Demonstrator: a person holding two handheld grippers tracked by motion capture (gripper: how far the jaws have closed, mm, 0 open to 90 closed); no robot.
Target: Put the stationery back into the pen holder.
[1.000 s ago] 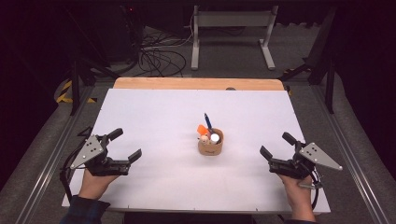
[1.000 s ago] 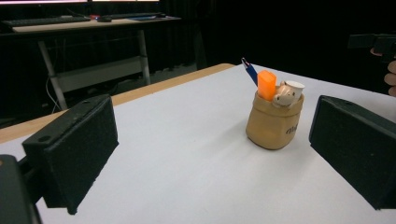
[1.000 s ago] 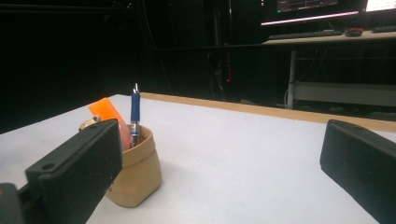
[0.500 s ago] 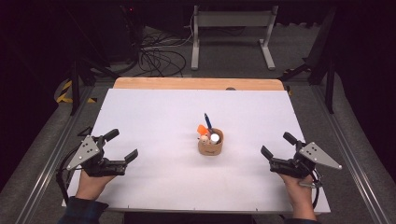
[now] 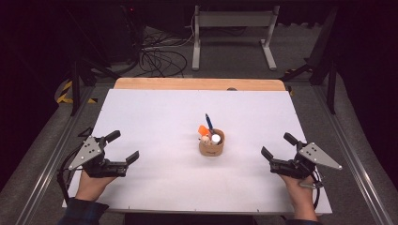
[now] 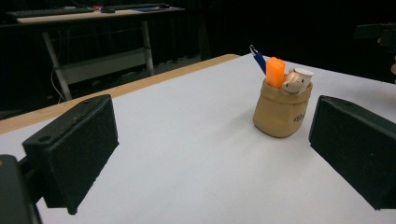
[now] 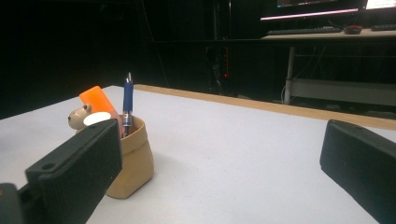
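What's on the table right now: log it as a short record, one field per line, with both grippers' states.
surface: white table, wooden strip along its far edge
holder: tan pouch, upright near the table's middle
contents: blue pen, orange block, small figure with a white cap
left gripper: open, holding nothing, apart from the pouch
right gripper: open, holding nothing, apart from the pouch

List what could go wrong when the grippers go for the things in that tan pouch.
1. The tan pouch looks soft and stands free on the table; pulling the blue pen may tip it.
2. The orange item, pen and small figure crowd together, so open jaws might catch two at once.
3. The left gripper and right gripper could collide, approaching from opposite sides.
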